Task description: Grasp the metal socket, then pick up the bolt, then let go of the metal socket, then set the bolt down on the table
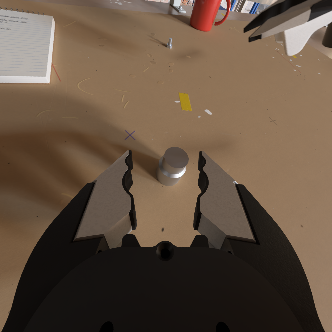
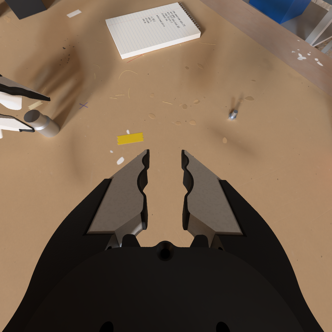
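Note:
The metal socket (image 1: 171, 168), a stepped grey cylinder, stands upright on the brown table between the tips of my left gripper (image 1: 165, 152), which is open and not touching it. In the right wrist view the socket (image 2: 42, 123) shows at the far left with the left gripper (image 2: 40, 114) around its top. The small grey bolt (image 1: 169, 43) stands on its head far ahead in the left wrist view. In the right wrist view the bolt (image 2: 233, 115) is ahead and to the right. My right gripper (image 2: 165, 151) is open, empty, above the table. It also shows top right in the left wrist view (image 1: 248, 34).
A spiral notepad (image 1: 25, 48) lies at the left; it also shows in the right wrist view (image 2: 152, 29). A red mug (image 1: 206, 14) stands at the back. A yellow tape strip (image 2: 130, 138) lies on the table. A dark box (image 2: 27, 7) sits top left, near the table edge (image 2: 269, 36).

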### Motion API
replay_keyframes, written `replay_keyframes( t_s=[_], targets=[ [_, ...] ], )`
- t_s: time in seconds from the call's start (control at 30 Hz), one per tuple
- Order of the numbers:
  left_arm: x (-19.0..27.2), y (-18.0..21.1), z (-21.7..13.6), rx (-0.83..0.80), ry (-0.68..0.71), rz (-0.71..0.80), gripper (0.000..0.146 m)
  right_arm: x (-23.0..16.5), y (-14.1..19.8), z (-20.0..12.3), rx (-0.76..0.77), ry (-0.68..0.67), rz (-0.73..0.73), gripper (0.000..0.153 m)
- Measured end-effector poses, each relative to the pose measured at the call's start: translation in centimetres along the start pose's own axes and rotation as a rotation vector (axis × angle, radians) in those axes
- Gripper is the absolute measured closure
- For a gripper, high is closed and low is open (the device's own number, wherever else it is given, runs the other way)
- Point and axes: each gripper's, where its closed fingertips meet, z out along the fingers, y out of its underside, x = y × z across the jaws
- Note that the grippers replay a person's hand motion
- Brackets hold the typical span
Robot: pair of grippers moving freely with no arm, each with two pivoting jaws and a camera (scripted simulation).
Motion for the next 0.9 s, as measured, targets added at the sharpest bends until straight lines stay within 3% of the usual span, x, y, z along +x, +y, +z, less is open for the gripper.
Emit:
replay_keyframes(
  t_s=[0.27, 0.63, 0.77, 0.9],
  targets=[
    [0.3, 0.5, 0.3, -0.027, 0.036, -0.021, 0.072, -0.6, -2.7, 4.4, -0.057, -0.084, -0.065, 0.117],
    [0.8, 0.7, 0.2, -0.014, 0.071, -0.016, 0.084, -3.9, -4.1, 13.7, -0.257, -0.287, -0.137, 0.129],
    [0.9, 0.8, 0.2, -0.015, 0.079, -0.023, 0.087, -4.5, -2.9, 14.7, -0.344, -0.317, -0.173, 0.126],
    [1.0, 0.9, 0.2, -0.018, 0.088, -0.020, 0.090, -3.9, -0.8, 13.2, -0.465, -0.289, -0.260, 0.126]
  ],
)
